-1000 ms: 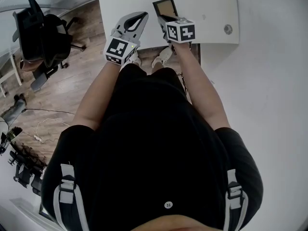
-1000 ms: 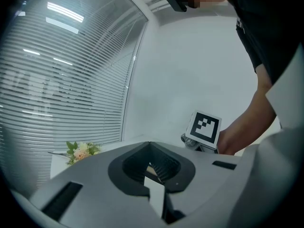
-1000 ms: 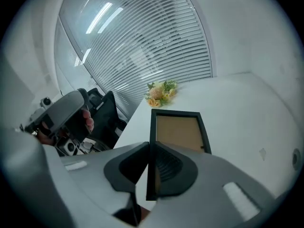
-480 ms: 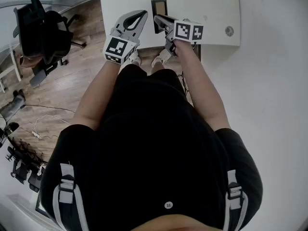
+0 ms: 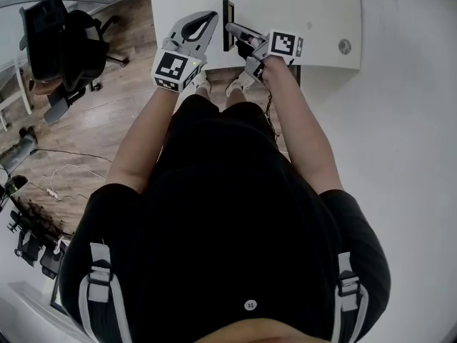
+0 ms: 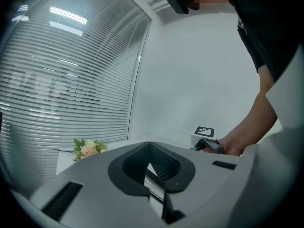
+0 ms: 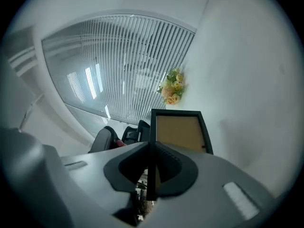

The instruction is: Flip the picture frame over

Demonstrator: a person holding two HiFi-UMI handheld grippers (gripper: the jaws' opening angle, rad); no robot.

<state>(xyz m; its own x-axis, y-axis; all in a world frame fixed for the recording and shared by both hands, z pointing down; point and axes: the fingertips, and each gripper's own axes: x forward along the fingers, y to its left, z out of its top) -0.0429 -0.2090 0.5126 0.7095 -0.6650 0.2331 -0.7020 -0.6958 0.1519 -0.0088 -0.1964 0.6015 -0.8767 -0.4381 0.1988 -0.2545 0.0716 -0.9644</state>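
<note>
White table (image 5: 314,6) runs across the top of the head view. The black picture frame (image 7: 179,133) sits at its near edge, top centre, stood up on edge, so from above it's only a thin dark line. Read: mid-flip, roughly at the halfway point, frame vertical and not yet laid down on its other face. Right gripper (image 7: 152,158) has its jaws nearly closed and clamped on the frame's black side rail. In its own view the rail runs straight through the pads, with the brown panel showing to the right of them. Left gripper (image 6: 152,167) has its jaws together with nothing between them. It hangs just left of the frame in the head view, close by but apart from it. Next move, as I see it: keep rolling the right wrist the same way and lower the frame flat onto the table, then release. The grip is on a thin rail near one side, so the frame could pivot or slip in the pads, and the left gripper is in place to steady it if needed. Can't tell:
- whether the frame's lower edge is touching the table or lifted off it
- what the far face looks like, since no view shows it
- whether the brown panel is the backing board (it looks like one, with a small tab at its right edge)

The person's black shirt fills most of the head view. Flowers (image 7: 172,90) stand small and far back near the blinds.
</note>
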